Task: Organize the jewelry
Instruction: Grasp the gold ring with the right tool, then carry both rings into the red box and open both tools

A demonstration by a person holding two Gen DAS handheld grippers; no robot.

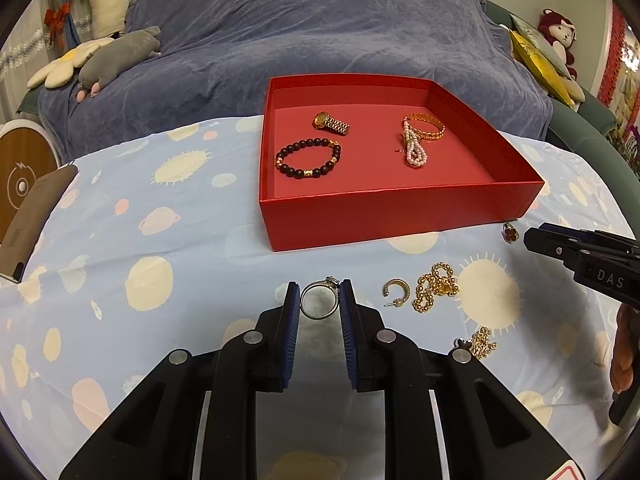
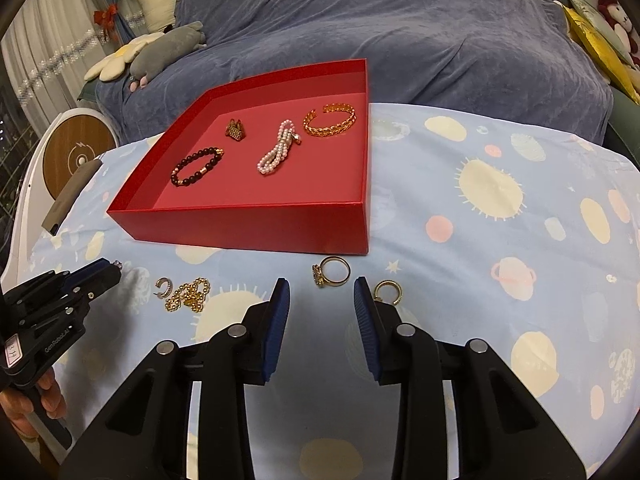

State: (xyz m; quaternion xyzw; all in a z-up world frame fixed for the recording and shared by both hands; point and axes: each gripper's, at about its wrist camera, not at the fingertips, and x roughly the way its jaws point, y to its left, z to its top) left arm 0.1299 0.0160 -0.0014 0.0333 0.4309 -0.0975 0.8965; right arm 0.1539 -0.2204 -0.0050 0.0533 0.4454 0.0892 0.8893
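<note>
A red box (image 1: 384,208) (image 2: 256,224) holds a gold watch (image 1: 330,123), a dark bead bracelet (image 1: 308,159), a pearl strand (image 1: 414,148) and a gold bangle (image 1: 425,127). My left gripper (image 1: 320,300) is shut on a silver ring (image 1: 319,300), pads touching both its sides, on the cloth. A hoop earring (image 1: 396,291), gold chain (image 1: 435,292) and small gold piece (image 1: 480,342) lie to its right. My right gripper (image 2: 322,292) is open just behind a gold ring (image 2: 332,272); another hoop earring (image 2: 387,291) lies beside its right finger.
The table carries a light blue cloth (image 1: 160,240) with sun and planet prints. A sofa under a blue-grey cover (image 1: 320,40) with plush toys stands behind. A red-stone ring (image 1: 510,233) lies near the box's corner. A dark flat object (image 1: 32,216) lies at the left table edge.
</note>
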